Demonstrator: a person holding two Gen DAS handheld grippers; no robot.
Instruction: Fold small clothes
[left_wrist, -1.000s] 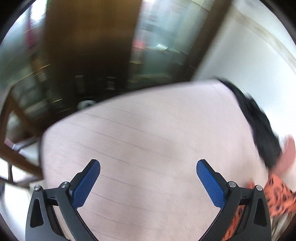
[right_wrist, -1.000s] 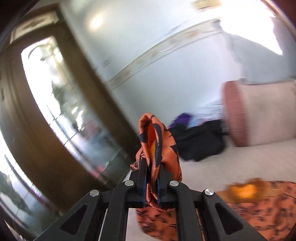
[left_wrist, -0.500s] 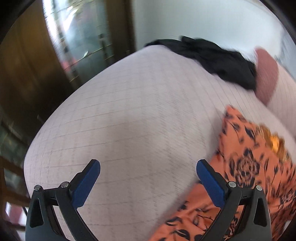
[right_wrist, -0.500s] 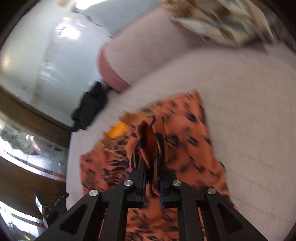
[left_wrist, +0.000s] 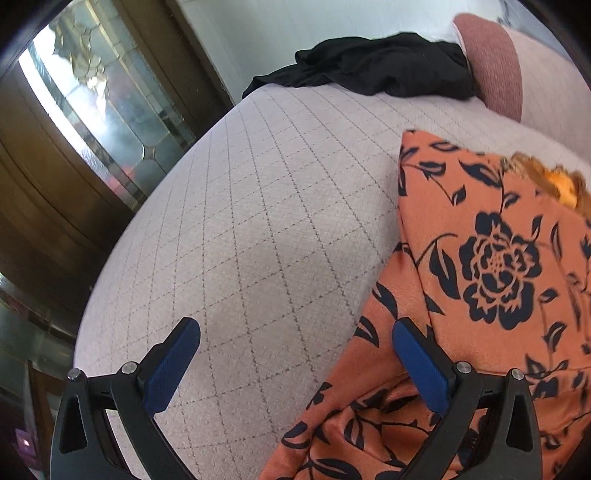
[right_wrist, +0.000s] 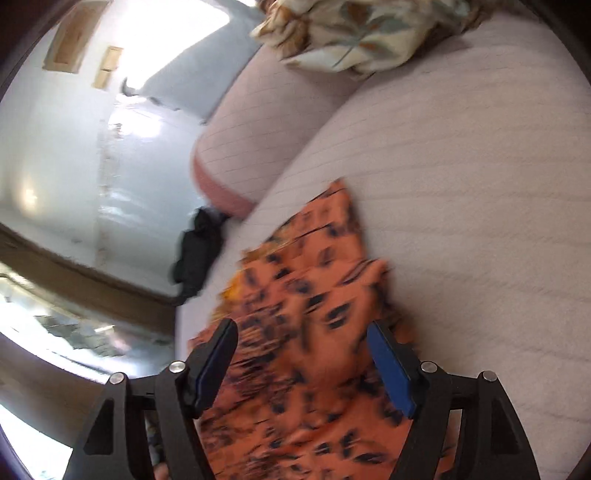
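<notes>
The orange floral garment (left_wrist: 491, 280) lies spread on the quilted bed (left_wrist: 258, 221), well short of its far edge, where a black garment (left_wrist: 369, 74) is heaped. The left claw (left_wrist: 295, 365) is released, its right finger (left_wrist: 421, 369) over the cloth's edge. The right claw (right_wrist: 301, 363) is opening, the cloth lying beneath and between its pads, ungripped.

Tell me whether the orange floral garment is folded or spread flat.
Folded, at least partly: in the left wrist view the orange floral garment has one layer doubled over another, with a straight crease along its left edge. It lies on the quilted bed cover.
</notes>
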